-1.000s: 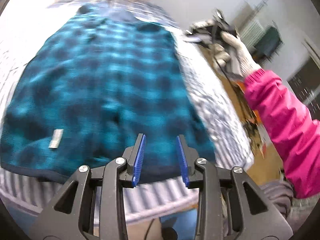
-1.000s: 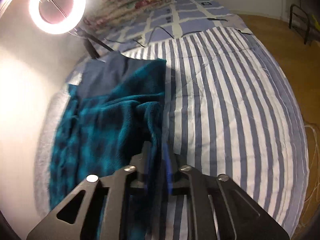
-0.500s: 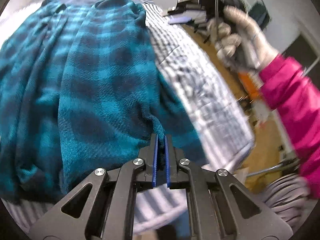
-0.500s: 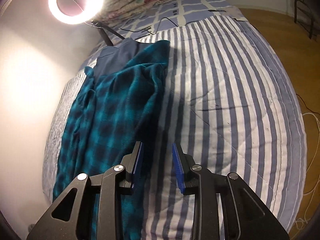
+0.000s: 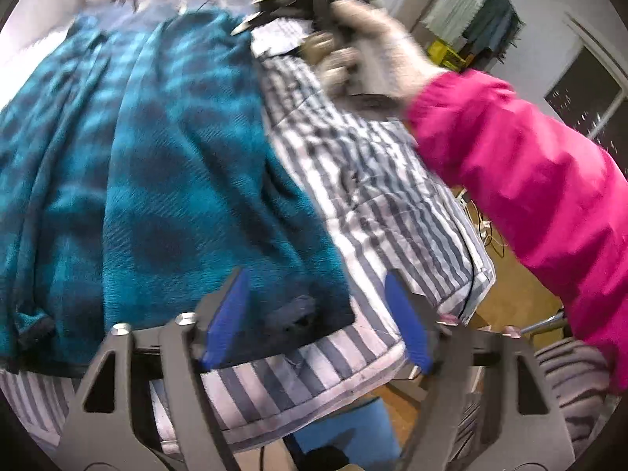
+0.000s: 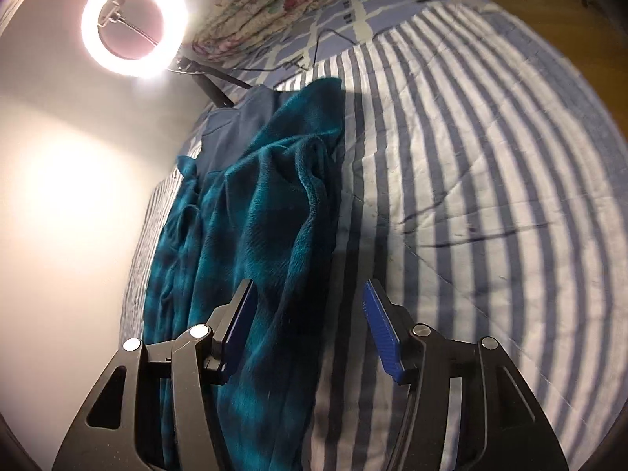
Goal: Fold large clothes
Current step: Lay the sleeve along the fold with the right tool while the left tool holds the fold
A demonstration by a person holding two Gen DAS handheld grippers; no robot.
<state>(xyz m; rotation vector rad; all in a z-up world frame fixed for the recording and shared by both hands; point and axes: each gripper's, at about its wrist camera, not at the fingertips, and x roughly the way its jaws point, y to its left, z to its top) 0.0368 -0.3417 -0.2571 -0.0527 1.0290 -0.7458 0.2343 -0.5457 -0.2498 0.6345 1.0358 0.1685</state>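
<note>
Over on the left, the teal plaid fleece garment [image 5: 157, 165] lies rumpled on the blue-and-white striped quilt [image 5: 376, 196], and the left gripper [image 5: 314, 306] is spreading its jaws over the garment's dark-trimmed corner, pads clear of the cloth. Further right, a gloved hand [image 5: 373, 51] in a pink sleeve [image 5: 530, 180] carries the other tool. In the right wrist view, under a glowing ring light [image 6: 133, 25], the right gripper [image 6: 310, 322] is opening too, straddling the fleece's edge without pinching it.
</note>
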